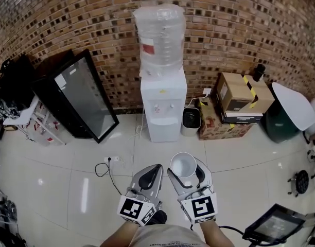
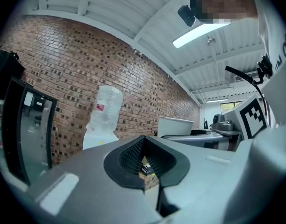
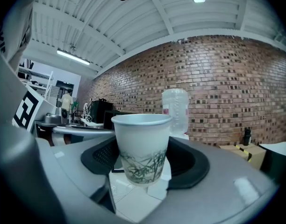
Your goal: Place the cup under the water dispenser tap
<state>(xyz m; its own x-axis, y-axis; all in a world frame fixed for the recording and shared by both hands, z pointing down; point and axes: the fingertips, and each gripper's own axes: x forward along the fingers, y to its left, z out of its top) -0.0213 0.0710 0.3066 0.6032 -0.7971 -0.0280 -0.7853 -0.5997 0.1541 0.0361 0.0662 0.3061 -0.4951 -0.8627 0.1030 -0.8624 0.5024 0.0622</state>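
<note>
My right tongs (image 1: 187, 169) reach level, clamped on the cup (image 3: 142, 146), which stands upright with its mouth up. The left tongs (image 1: 156, 169) look closed and empty.

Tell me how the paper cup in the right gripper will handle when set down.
The paper cup looks thin-walled, so it would probably dent under a hard squeeze from the right gripper. It appears empty in the head view, so likely very light. Tapering to a narrow base, it may tip easily.
</note>
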